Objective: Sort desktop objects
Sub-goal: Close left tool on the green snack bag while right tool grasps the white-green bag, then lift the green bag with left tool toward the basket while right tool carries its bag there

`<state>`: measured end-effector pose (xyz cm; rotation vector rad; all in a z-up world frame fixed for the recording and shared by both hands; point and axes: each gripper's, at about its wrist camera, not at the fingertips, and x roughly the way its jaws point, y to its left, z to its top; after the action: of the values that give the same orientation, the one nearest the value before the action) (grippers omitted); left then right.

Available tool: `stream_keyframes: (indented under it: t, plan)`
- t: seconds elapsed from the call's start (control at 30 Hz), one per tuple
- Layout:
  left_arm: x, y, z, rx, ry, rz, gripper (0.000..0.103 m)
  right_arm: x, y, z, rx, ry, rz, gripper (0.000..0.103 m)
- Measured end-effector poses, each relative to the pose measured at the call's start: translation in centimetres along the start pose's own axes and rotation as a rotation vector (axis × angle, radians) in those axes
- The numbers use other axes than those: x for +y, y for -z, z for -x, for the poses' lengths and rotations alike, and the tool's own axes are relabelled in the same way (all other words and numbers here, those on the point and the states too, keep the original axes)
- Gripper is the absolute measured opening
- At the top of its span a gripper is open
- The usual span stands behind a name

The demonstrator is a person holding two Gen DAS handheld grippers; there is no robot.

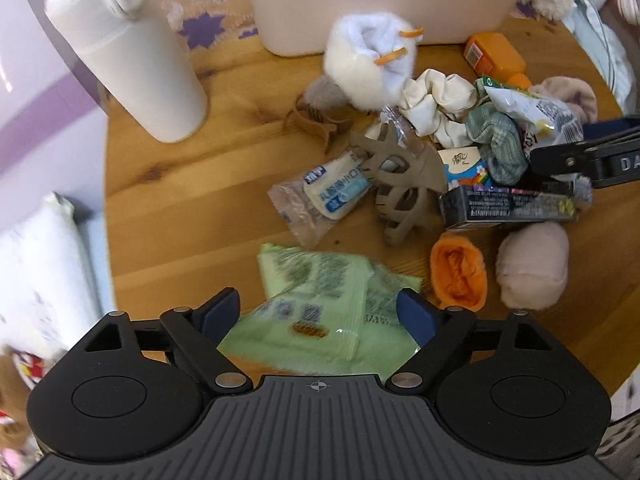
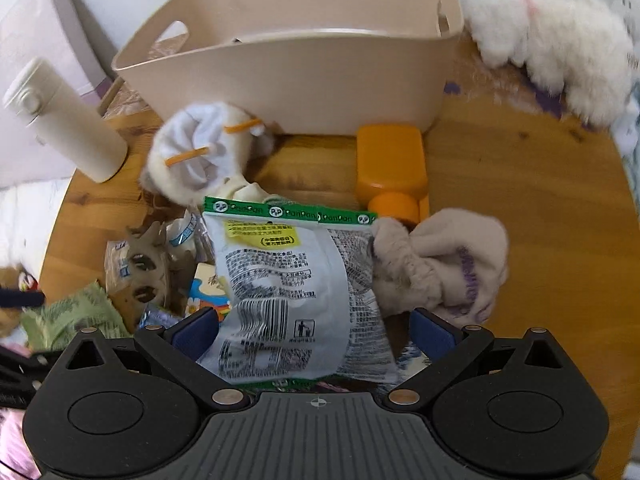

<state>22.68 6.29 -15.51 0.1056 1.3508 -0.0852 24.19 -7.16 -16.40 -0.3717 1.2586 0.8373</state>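
Straddling green packet (image 1: pixel 320 312), left claw (image 1: pixel 318 316) wide.

Bright daylight, motion blur, fisheye-warped edges.

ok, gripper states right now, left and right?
Left gripper: open, jaws either side of the green packet, not gripping.
Right gripper: open, over the white snack bag, not gripping.

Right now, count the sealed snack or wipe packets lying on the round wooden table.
3: a green packet between the left tongs, a white green-topped packet between the right tongs, a clear blue-labelled packet by the hair claw. Clutter may hide more.
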Motion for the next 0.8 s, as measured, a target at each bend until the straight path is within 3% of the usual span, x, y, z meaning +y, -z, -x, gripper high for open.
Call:
stream_keyframes:
  t: [0.07,0.13,0.33,0.53,0.8]
  plan:
    - [-0.1,-0.1,-0.7,0.016,0.021,0.01,0.087,-0.3,-0.1,-0.4,-0.001,-0.005,-0.021,0.1]
    - [-0.4,-0.1,-1.5,0.048,0.029,0.009,0.087,-0.6,-0.1,-0.7,0.005,-0.015,-0.035,0.09]
    - [-0.7,1.3,-3.6,0.133,0.059,0.023,0.086,-1.4,0.2,-0.4,-0.001,-0.064,-0.058,0.081]
    - [0.1,2.0,-3.1,0.144,0.107,0.073,0.077,-1.8,0.7,0.6,-0.012,-0.101,-0.059,0.071]
    - [0.6,2.8,-1.6,0.123,0.161,0.131,0.074,-1.8,1.1,3.7,-0.068,-0.138,0.01,0.068]
